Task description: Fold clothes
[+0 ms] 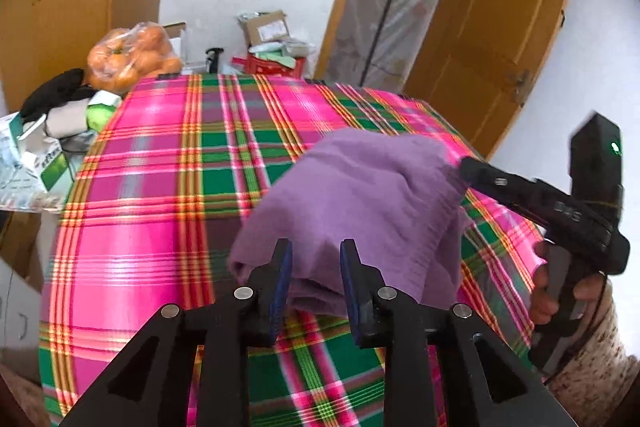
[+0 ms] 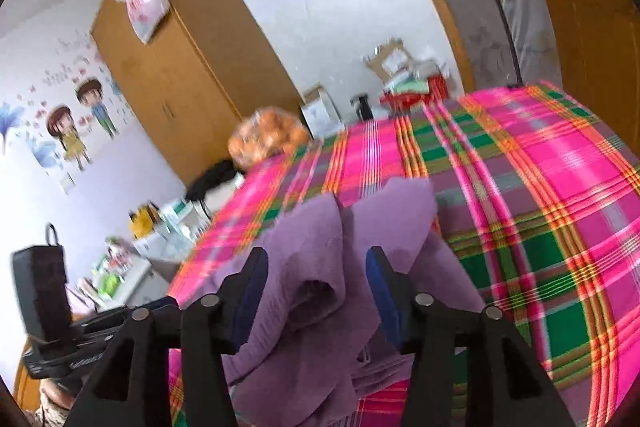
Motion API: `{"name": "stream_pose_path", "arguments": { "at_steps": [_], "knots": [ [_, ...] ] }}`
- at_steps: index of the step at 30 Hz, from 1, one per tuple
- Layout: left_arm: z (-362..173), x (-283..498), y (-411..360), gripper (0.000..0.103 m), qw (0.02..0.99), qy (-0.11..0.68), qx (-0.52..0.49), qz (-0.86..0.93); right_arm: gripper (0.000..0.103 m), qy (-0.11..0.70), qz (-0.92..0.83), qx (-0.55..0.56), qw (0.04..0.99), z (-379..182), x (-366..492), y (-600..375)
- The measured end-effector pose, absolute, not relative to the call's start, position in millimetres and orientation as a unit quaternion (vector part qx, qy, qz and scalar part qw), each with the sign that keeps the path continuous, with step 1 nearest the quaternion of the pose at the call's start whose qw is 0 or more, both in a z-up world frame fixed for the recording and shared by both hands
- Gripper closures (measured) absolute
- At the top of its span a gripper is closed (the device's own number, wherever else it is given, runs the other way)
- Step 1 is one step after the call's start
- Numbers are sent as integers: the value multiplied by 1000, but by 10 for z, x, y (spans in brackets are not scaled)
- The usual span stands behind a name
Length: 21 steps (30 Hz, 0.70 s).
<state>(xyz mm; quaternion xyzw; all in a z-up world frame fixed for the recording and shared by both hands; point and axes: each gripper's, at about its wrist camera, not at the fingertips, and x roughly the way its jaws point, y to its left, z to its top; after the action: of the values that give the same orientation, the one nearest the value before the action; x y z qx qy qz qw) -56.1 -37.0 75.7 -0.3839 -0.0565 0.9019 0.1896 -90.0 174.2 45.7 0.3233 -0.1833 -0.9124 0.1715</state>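
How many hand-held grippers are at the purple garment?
2: the left hand-held gripper at its near edge, the right hand-held gripper over its folds. Both are open around the purple garment.

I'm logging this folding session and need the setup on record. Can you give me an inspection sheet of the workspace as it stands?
Surface: plaid cloth in pink and green covers the table.
Job's things: purple garment lies bunched on the cloth, not flat.
Clutter: bag of oranges, black cloth and cartons at the table's far left; red box and a cardboard box behind it.
Grippers: left hand-held gripper open around a garment fold; right hand-held gripper open, garment between its fingers.
Cables: nothing seen for certain.
Surroundings: wooden wardrobe, open door, cartoon wall stickers.
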Motion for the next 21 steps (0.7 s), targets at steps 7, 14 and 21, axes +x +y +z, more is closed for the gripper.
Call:
{"name": "stream_pose_path", "arguments": {
  "at_steps": [7,14,21],
  "knots": [
    [676,-646,-380,77,193,-61,-393,897,83,-188,-906,327,192,458,-993,1535],
    [703,-582,-673,77,177,-102,-379,902,85,-188,-892,311,267,660,-1113,1021],
    [707,-514,-986,77,155,-123,-377,905,85,-187,-861,323,345,675,-1229,314]
  ]
}}
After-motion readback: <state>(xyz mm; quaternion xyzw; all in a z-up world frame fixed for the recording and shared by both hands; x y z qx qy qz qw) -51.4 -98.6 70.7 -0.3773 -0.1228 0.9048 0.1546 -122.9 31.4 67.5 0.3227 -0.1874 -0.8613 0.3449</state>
